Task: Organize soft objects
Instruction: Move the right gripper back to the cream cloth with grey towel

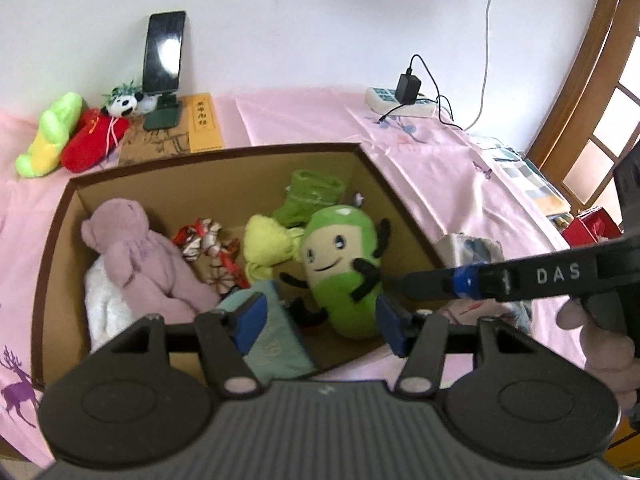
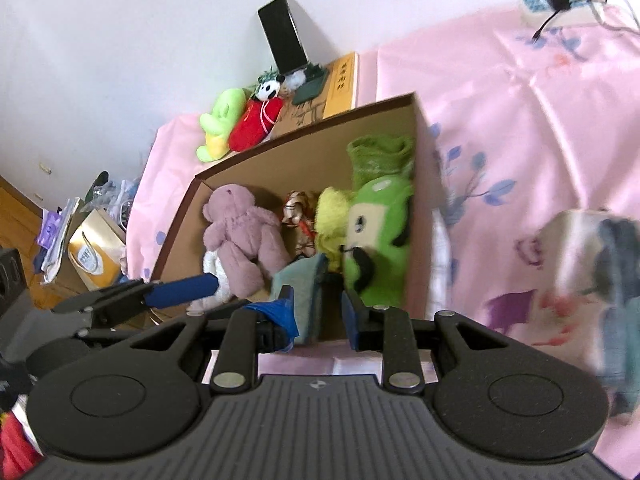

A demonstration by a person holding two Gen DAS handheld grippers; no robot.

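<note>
I have my left hand-held gripper point(image 1: 318, 322) held over the near edge of the cardboard box point(image 1: 56, 240), fingers spread and holding nothing. My right hand-held gripper point(image 2: 318, 316) hangs at the near wall of the same box, its fingers also apart with nothing between them; in the left view its arm reaches in from the right with the tip close to the green plush point(image 1: 342, 268), though I cannot tell if it touches.

The box sits on the pink sheet point(image 1: 440, 168) and already holds most of the soft things: a pink teddy bear point(image 1: 140, 256) lying on something white, a patterned cloth bundle point(image 1: 208, 252), a yellow plush point(image 1: 266, 244), a green sock point(image 1: 312, 196) at the far right corner, the green plush with a face along the right wall, and a folded teal cloth point(image 1: 276, 332) against the near wall.

Outside the box, three toys lie in a cluster by the phone stand point(image 1: 164, 116): a green and yellow plush point(image 1: 48, 136), a red plush point(image 1: 94, 140) and a small panda point(image 1: 122, 105). A folded white and blue cloth point(image 2: 592, 260) lies on the sheet just right of the box.

I judge the sorting well along, with a drop into the box apparently just finished. The next move, as I see it, calls for lifting clear of the rim and going for one of the leftovers, the cloth on the right being the nearest for my right side
</note>
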